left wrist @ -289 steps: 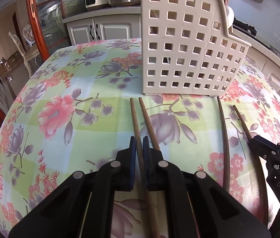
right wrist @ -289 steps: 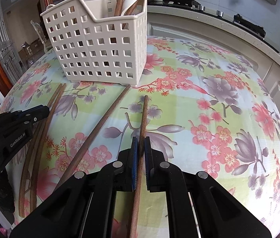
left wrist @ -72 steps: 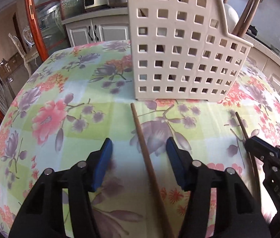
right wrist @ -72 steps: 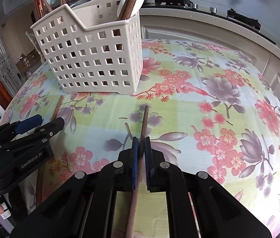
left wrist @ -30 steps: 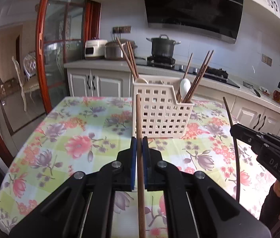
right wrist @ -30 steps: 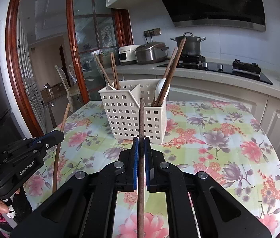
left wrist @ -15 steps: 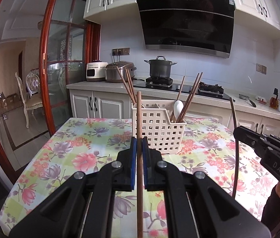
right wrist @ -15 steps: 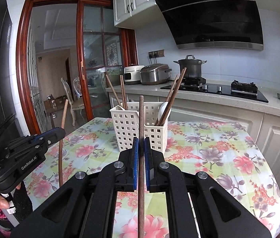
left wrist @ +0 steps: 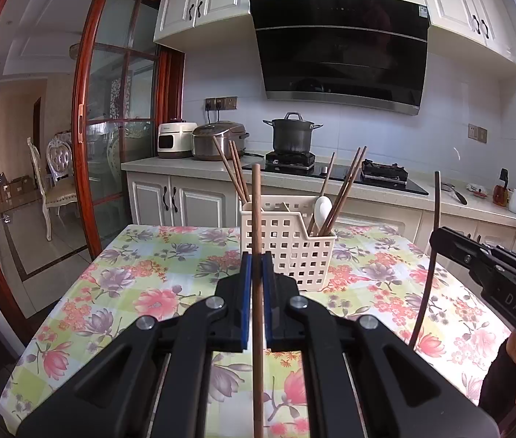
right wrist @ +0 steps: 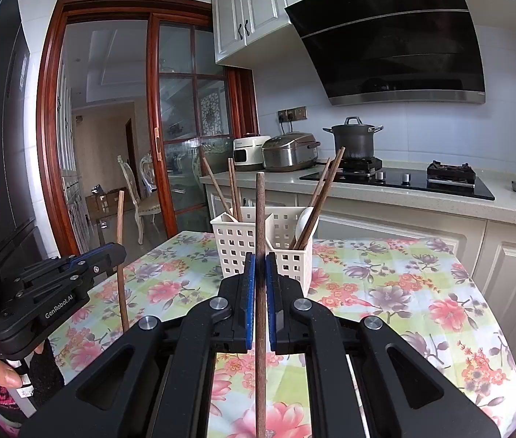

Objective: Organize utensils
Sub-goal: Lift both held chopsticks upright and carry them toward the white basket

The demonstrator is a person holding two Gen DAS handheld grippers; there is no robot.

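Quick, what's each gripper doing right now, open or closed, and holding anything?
Left gripper: closed on a wooden chopstick, held upright.
Right gripper: closed on a darker chopstick, also upright.

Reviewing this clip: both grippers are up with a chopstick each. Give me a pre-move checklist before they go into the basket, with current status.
1. Left gripper shut on its chopstick: ok.
2. Right gripper shut on its chopstick: ok.
3. Both chopsticks lifted off the floral tablecloth: ok.
4. Utensil basket upright on the table: ok.
5. Free room in a basket compartment beside the chopsticks and white spoon already inside: cannot tell.
6. Chopstick tips lined up over the basket opening: not ok; both grippers hang short of it.
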